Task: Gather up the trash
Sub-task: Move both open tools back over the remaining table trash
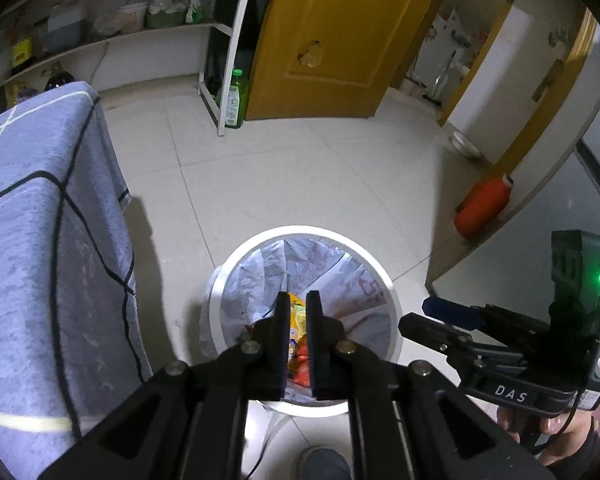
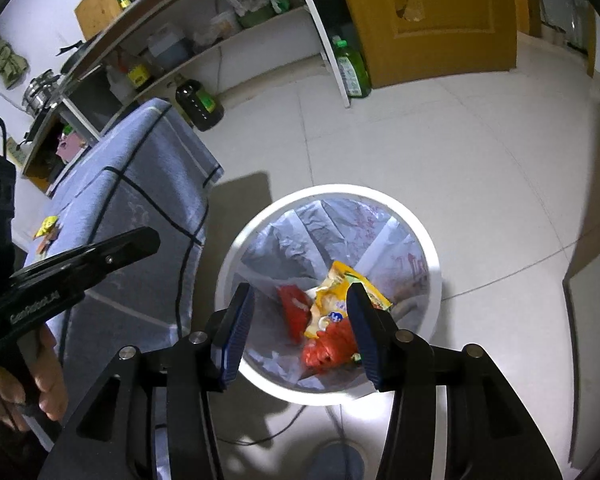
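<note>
- the left gripper (image 1: 298, 300) hangs over the near side of a white round bin (image 1: 384, 280), its black jaws drawn almost together with only a thin slit between them; nothing is clamped there, the colours in the slit are rubbish lying below in the bin
- the right gripper (image 2: 302, 294) hangs over the same bin (image 2: 236, 248), its blue-padded jaws standing well apart and empty
- in the right wrist view the bin is lined with a thin pale plastic bag (image 2: 340, 216) printed in red
- at the bottom of the bin lie a yellow snack wrapper (image 2: 334, 296), a red wrapper (image 2: 294, 306) beside it and a crumpled orange-red packet (image 2: 328, 346) towards the near rim
- more small yellow and orange wrappers (image 2: 48, 230) lie on the table, well apart from the bin
- the table is covered by a blue-grey cloth (image 1: 32, 216) with dark and white lines, and stands just left of the bin
- a hand (image 2: 46, 376) holds the left gripper's handle at the left edge of the right wrist view
- the floor is pale tile (image 1: 284, 184); a green bottle (image 1: 236, 98) stands by a white shelf frame next to a yellow wooden door (image 1: 340, 20)
- an orange-red cylinder (image 1: 482, 208) leans by the wall on the right
</note>
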`<state>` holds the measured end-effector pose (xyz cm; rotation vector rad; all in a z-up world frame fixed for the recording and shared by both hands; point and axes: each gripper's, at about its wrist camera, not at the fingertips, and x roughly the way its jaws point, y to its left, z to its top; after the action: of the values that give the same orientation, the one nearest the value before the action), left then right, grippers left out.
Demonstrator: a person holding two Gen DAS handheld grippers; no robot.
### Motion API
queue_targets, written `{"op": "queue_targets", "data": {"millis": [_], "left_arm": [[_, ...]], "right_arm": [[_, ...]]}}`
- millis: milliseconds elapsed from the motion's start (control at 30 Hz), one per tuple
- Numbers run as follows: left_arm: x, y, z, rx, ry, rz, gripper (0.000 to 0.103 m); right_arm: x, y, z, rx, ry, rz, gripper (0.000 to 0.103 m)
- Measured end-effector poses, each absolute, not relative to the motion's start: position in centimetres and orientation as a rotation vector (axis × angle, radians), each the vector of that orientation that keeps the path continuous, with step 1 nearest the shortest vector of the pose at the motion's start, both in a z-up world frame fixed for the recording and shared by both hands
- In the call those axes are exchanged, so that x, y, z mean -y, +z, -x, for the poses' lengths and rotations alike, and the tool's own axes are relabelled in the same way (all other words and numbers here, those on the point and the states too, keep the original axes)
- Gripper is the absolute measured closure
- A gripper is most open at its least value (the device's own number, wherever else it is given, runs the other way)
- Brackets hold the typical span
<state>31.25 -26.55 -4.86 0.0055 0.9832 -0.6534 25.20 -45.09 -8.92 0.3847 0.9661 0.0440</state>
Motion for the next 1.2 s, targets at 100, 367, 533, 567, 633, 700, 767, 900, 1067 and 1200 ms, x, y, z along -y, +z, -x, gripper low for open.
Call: {"op": "queue_targets", "data": {"millis": [100,367,533,567,633,700,767,900,1067,1200], "left_arm": [[25.5,-3.2,-30.1,-0.952,-0.655,0.02,0.095],[20.3,2.2,-25.5,-0.821,-0.645,0.063,0.095],[15.6,4.4,-23.2,-0.754,-0.591,0.106,0.071],[14.9,4.6,-22.9,-0.743,-0.579,0.109,0.071],[12.9,5.1,-22.1,-0.72,-0.557,0.114,0.07],[11.0,5.3,-21.5,-0.699,-0.523,0.107,0.069],[9.2,5.4,-21.2,-0.683,-0.484,0.098,0.066],[5.3,4.8,-21.4,-0.666,-0.401,0.091,0.064],[0.6,3.1,-22.3,-0.671,-0.293,0.097,0.062],[-2.6,1.4,-23.9,-0.696,-0.23,0.12,0.058]], "right_arm": [[44.4,-6.9,-24.3,-0.923,0.068,-0.365,0.054],[41.1,-0.7,-22.0,-0.756,0.185,-0.321,0.054],[37.2,2.1,-20.6,-0.688,0.287,-0.291,0.054],[36.4,2.5,-20.4,-0.678,0.307,-0.282,0.054],[34.8,3.3,-20.2,-0.663,0.342,-0.267,0.054],[33.1,3.9,-20.2,-0.65,0.374,-0.25,0.054],[31.4,4.5,-20.3,-0.636,0.408,-0.227,0.054],[28.4,4.9,-21.2,-0.636,0.459,-0.193,0.054],[24.7,4.5,-23.1,-0.664,0.489,-0.138,0.054],[22.4,3.8,-24.7,-0.677,0.519,-0.098,0.054]]}}
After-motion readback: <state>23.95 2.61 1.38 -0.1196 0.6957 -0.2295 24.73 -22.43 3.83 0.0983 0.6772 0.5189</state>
